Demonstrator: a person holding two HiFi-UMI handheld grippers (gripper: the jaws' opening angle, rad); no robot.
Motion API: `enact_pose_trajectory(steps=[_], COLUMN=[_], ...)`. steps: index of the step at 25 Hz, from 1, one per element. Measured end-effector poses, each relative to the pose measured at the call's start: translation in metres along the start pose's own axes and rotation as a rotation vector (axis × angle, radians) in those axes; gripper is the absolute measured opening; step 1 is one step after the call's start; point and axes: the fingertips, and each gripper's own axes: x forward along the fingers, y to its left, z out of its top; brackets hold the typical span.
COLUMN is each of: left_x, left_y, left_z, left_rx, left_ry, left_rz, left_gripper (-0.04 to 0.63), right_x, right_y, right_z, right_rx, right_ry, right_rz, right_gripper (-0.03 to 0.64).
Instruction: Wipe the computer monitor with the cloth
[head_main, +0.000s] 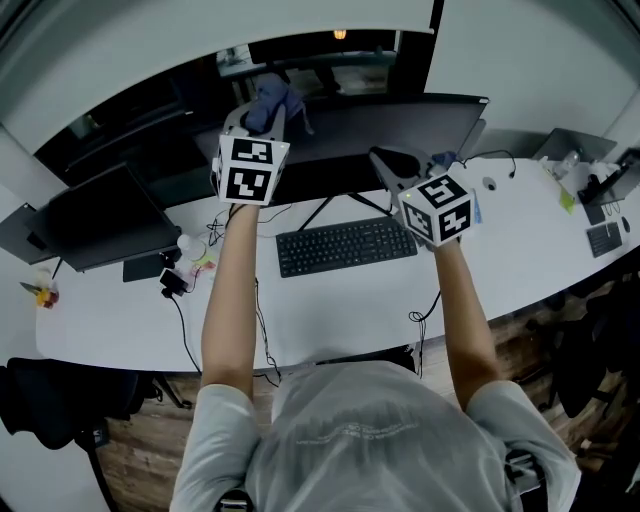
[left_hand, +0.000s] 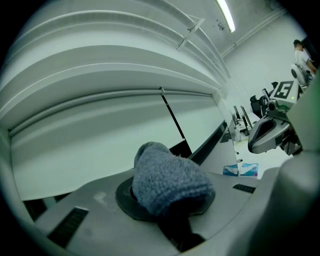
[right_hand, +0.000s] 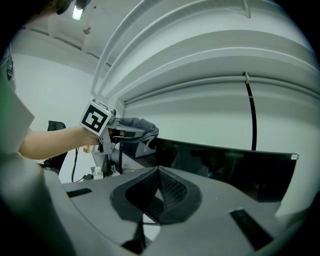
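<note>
Jaws of the left gripper (left_hand: 172, 220) are clamped on a bunched blue-grey cloth (left_hand: 167, 182), which bulges out past their tips. The cloth is held up at the top left corner of the dark computer monitor (right_hand: 225, 170); whether it touches the screen cannot be told. The right gripper (right_hand: 157, 192) has its jaws pressed together with nothing between them, and it hangs in front of the monitor's right part, above the bench (head_main: 330, 310).

Only a small fold seems pinched, so in my judgement a hard drag across the screen could pull the cloth free. If the bunch shifts aside, the bare jaws could scrape the panel. A heavy push high on the monitor could rock it back on its stand, and the idle right gripper is close enough to knock the screen or the keyboard (head_main: 345, 245) below.

No writing can be read. The gripper cubes carry only black-and-white square patterns, the key legends are too small, and so is the print on a blue-and-white packet (left_hand: 240, 170).
</note>
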Motion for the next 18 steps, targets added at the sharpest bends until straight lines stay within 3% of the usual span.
enact_pose_trajectory(steps=[18], left_x=[-0.066], left_y=[0.118], left_z=[-0.061], left_rx=[-0.027], left_ry=[0.017], left_rz=[0.068], left_gripper=[0.051], right_x=[0.082], right_y=[0.081], right_z=[0.032], right_rx=[-0.013], right_ry=[-0.009], right_rz=[0.036], right_gripper=[0.002])
